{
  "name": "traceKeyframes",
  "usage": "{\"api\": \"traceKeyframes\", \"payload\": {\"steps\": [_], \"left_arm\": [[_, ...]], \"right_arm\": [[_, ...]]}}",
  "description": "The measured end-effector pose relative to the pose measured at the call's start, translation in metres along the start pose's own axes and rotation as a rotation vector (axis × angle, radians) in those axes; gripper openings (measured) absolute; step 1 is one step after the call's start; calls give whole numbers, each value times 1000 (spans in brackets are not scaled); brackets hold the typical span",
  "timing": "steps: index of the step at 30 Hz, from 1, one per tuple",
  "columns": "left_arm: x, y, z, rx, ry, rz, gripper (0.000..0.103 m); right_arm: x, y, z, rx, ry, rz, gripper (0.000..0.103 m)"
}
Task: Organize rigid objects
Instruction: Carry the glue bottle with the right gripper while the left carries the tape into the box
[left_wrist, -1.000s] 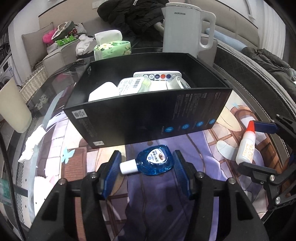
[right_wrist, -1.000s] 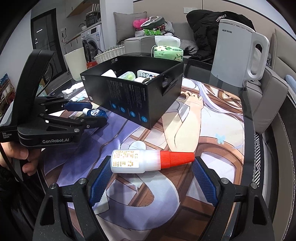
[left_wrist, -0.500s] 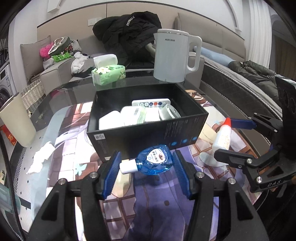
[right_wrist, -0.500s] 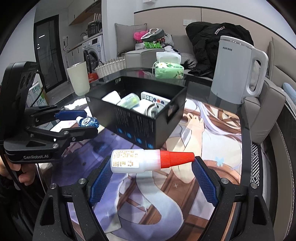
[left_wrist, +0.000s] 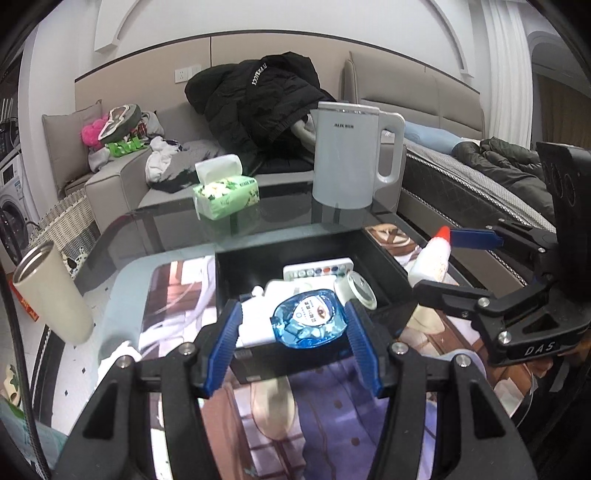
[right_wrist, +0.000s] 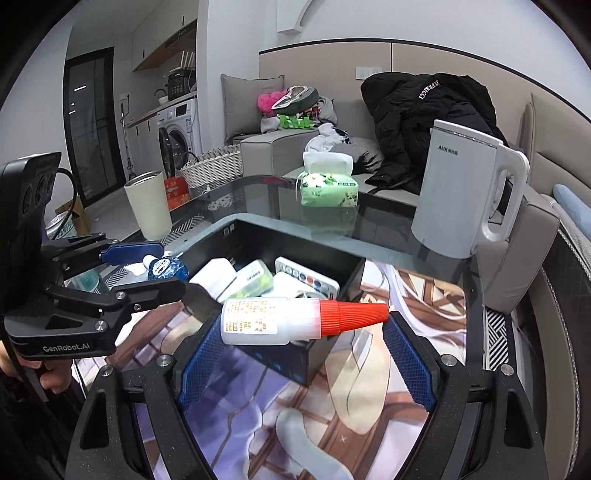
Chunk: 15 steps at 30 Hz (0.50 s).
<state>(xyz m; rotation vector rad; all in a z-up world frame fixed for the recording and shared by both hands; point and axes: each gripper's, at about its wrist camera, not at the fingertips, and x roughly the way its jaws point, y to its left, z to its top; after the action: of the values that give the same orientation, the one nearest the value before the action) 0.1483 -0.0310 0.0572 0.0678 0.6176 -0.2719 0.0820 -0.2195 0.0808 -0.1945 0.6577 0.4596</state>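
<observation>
My left gripper is shut on a blue eye-drop bottle with a white cap and holds it above the near edge of the black box. My right gripper is shut on a white glue bottle with a red nozzle, held above the box's near corner. The box holds a remote with coloured buttons, a tape roll and white bottles. Each gripper also shows in the other's view: the right, the left.
The box sits on a printed mat on a glass table. A white kettle and a green tissue pack stand behind it. A cream tumbler stands at the left. A sofa with clothes lies beyond.
Both grippers have risen and moved forward with their bottles, from table level beside the box to above its near edge.
</observation>
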Motion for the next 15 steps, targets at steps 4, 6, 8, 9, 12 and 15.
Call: {"api": "traceKeyframes", "payload": {"steps": [4,6,8,9,12,15], "left_arm": [[6,10,15,2,-29,9,57],[11,17,22,-2,-29,18,57],[17,23,28,-5,-33,19,57],[22,26,30,-6,-30,22,57],[32,32,36,-5,-34,19,57],[41,37,37,-1,-32,19,57]], "right_arm": [[13,1,17,-13,4,-5,86],[22,2,26,-17,6,3,86],[31,3,33,-22,10,1,86],[35,4,36,-28,12,1,86],[49,7,42,-43,22,4,86],[59,8,46,-44,28,-1,86]]}}
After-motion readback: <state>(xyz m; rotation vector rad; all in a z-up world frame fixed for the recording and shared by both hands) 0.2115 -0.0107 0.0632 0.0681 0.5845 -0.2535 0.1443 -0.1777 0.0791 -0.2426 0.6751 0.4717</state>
